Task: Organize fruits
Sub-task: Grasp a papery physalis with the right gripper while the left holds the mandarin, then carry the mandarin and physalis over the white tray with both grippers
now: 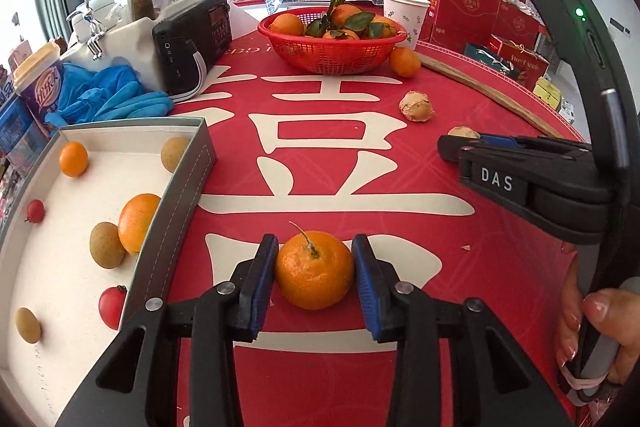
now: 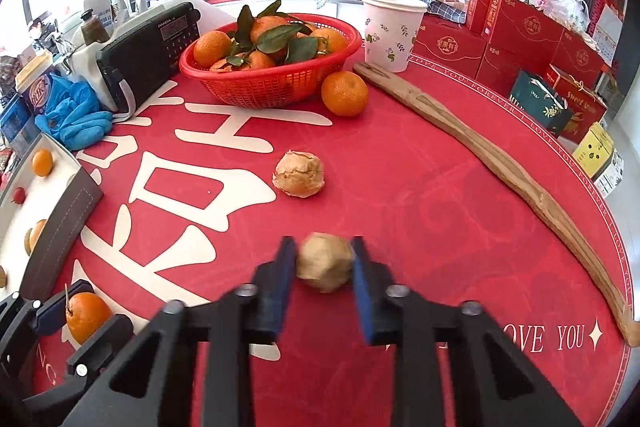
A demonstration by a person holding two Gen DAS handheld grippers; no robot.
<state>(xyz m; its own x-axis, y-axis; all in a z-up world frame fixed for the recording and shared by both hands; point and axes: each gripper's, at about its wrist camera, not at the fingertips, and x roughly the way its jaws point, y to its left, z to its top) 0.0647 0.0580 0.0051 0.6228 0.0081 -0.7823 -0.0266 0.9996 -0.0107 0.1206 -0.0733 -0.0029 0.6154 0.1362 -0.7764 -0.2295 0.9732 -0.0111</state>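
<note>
My left gripper (image 1: pixel 315 249) is shut on a stemmed mandarin (image 1: pixel 314 271) that rests on the red tablecloth, one blue pad pressed on each side. Just left of it stands a grey box with a white lining (image 1: pixel 188 183), holding oranges, brown fruits and small red fruits. My right gripper (image 2: pixel 323 247) is shut on a wrinkled brown fruit (image 2: pixel 326 263), slightly blurred. A second brown fruit (image 2: pixel 299 174) lies farther back. A loose mandarin (image 2: pixel 344 93) sits beside the red basket (image 2: pixel 260 91) of leafy mandarins. The right wrist view shows the left gripper (image 2: pixel 60 311) at lower left.
A black radio (image 1: pixel 192 47), blue gloves (image 1: pixel 112 99) and a drink cup (image 1: pixel 40 87) crowd the back left. A paper cup (image 2: pixel 392 35) and a long wooden stick (image 2: pixel 500 163) lie at the right. Red gift boxes (image 2: pixel 520 39) line the far edge. A hand (image 1: pixel 600 327) grips the right handle.
</note>
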